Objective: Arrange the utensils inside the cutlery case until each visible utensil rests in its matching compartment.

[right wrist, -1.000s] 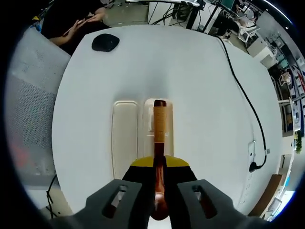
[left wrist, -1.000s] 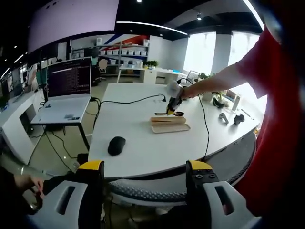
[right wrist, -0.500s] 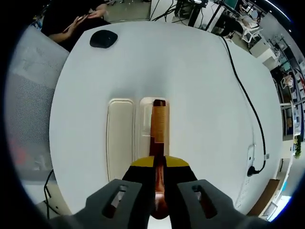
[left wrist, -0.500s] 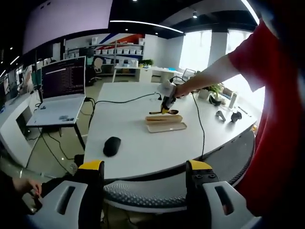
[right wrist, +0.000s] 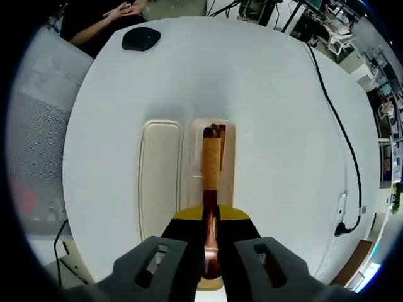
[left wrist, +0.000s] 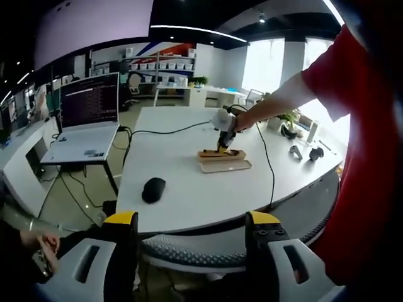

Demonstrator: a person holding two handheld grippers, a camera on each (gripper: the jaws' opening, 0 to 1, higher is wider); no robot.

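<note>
in the right gripper view the right gripper (right wrist: 211,217) has its yellow-tipped jaws pressed together on a brown wooden utensil (right wrist: 211,165), whose handle runs straight out from between the tips, its pale wrapped section lying over the right-hand compartment of the cutlery case (right wrist: 161,167). the case lies open on the white table (right wrist: 264,94) as two long shallow trays side by side; the left tray looks bare, and in the right tray another dark stick end shows just beside the held utensil's far tip. whether the utensil touches the tray floor cannot be told. its near end is hidden between the jaws. a black mouse (right wrist: 140,39) sits well apart near the far table edge, and a black cable (right wrist: 334,113) runs along the right. in the left gripper view the left gripper (left wrist: 191,226) hangs low before the table edge with its jaws wide apart and nothing between them; far off, a person's outstretched arm (left wrist: 277,104) holds the right gripper down over the case (left wrist: 225,163). a laptop (left wrist: 85,119) stands open on a side desk.
</note>
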